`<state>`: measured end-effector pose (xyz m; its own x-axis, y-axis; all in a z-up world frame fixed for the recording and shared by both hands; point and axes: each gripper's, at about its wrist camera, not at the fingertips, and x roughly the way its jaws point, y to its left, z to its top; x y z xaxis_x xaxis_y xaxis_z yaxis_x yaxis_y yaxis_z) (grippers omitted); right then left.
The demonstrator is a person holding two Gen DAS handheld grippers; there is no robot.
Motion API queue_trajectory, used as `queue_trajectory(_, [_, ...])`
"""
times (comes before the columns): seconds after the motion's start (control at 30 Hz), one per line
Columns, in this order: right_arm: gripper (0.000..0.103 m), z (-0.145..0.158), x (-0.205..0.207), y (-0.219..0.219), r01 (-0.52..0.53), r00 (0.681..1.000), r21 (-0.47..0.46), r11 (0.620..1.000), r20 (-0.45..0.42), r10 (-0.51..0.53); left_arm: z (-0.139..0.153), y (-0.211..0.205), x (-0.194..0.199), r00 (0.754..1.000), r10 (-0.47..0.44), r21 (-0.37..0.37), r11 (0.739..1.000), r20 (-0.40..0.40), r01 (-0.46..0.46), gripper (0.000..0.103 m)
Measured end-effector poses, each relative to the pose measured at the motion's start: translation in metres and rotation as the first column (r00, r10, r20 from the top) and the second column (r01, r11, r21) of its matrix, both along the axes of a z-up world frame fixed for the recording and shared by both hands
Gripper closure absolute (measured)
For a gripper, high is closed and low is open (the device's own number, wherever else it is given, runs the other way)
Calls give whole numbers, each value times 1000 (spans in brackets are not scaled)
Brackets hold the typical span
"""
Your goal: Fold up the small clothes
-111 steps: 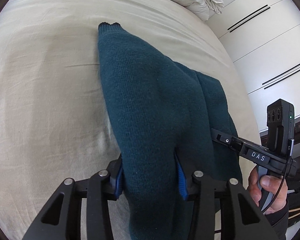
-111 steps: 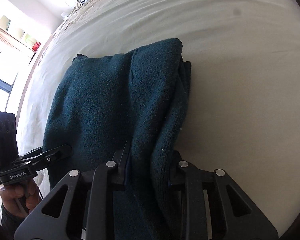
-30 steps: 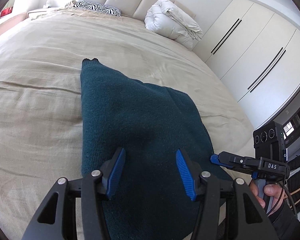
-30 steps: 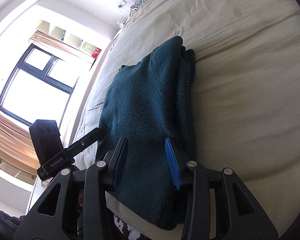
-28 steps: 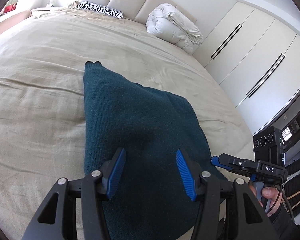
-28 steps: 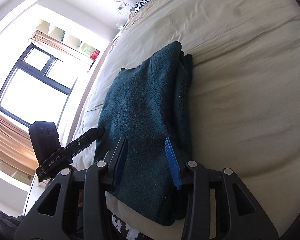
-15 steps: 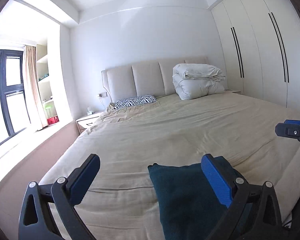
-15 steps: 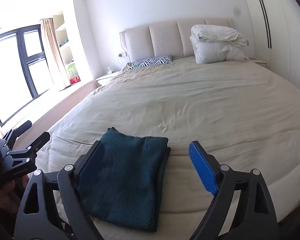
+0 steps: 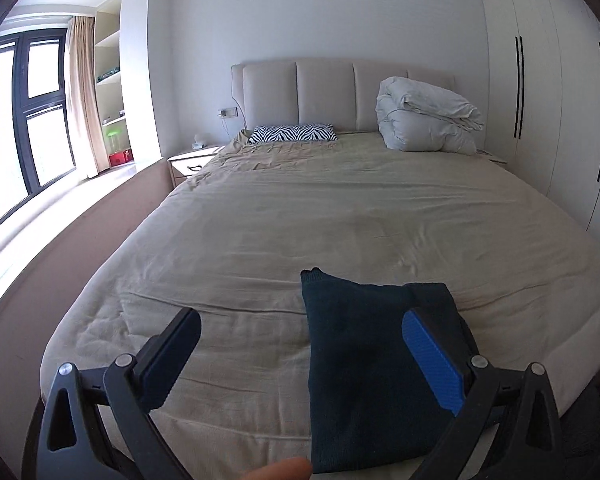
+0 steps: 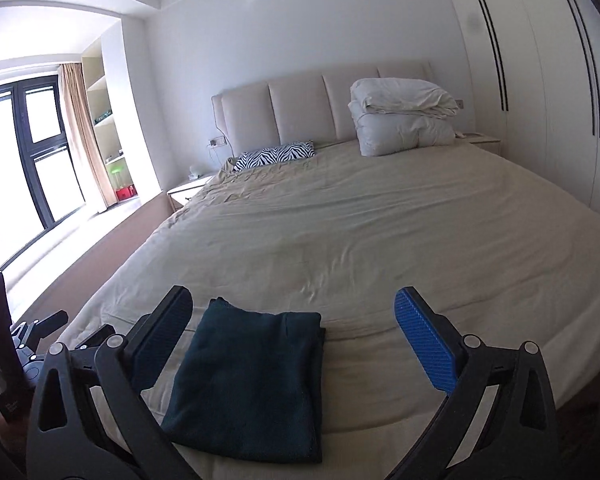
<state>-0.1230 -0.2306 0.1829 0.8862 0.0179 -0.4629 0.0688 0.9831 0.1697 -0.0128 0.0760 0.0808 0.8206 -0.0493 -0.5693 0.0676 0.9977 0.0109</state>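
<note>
Sweater (image 10: 248,380) lies folded flat on the bed (image 10: 380,240); left gripper (image 9: 300,356) jaws wide apart, right gripper (image 10: 292,332) jaws opening, both empty.

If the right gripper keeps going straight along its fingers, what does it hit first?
Likely the bedsheet just past the folded teal garment. The right gripper, jaws opening and empty, points slightly downward; depth unclear.

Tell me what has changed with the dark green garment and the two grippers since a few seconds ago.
Both grippers let go. The left gripper and right gripper, earlier clamped on the dark green garment, now stand open and empty; the right one's jaws are opening to full width. Both have pulled up and back, so the whole room shows. The garment stays folded near the foot of the bed; the duvet and zebra pillow are unmoved.
</note>
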Motion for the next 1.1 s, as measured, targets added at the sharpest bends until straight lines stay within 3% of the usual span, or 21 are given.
queue_trajectory(0.13, [0, -43, 10, 6, 40, 985, -53, 998, -167, -48, -41, -3, 10, 986, 3, -19, 1000, -167, -6, 0])
queue_trajectory(0.33, [0, -94, 18, 23, 16, 948, -56, 998, -318, -33, -74, -16, 6, 962, -6, 9, 1000, -272, 9, 0])
queue_trajectory(0.6, [0, -121, 29, 44, -30, 921, -100, 995, -390, -11, -87, -14, 15, 954, 15, 29, 1000, -299, -7, 0])
queue_trajectory(1.1, [0, -134, 40, 47, -44, 896, -97, 994, -443, -3, -101, -10, 24, 943, 30, 30, 999, -331, -21, 0])
